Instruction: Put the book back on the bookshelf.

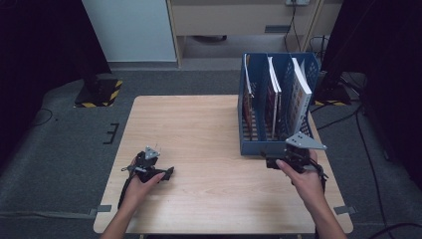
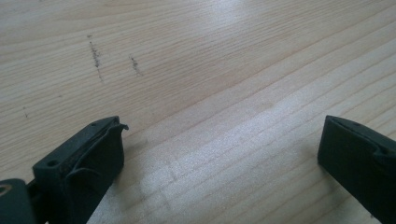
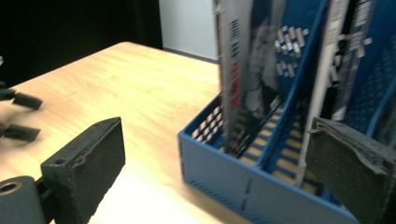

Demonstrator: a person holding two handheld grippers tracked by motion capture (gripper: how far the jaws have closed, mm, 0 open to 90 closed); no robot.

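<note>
The wooden surface [image 1: 209, 134] carries a blue rack [image 1: 259, 147] at its right side, books [image 1: 298, 94] upright inside. The right gripper [image 1: 271, 160] sits just before the rack, jaws wide and empty. The left gripper [image 1: 166, 173] rests well apart, jaws wide.

A pale wooden counter [image 1: 209, 134] stands on grey carpet. At its right far side sits a blue slotted file rack [image 1: 259, 144] holding upright magazines [image 1: 299, 94] in its compartments. The left claw [image 1: 166, 174] rests low at the counter's near left, over bare wood with faint dark scuff marks [image 2: 95, 56].
</note>
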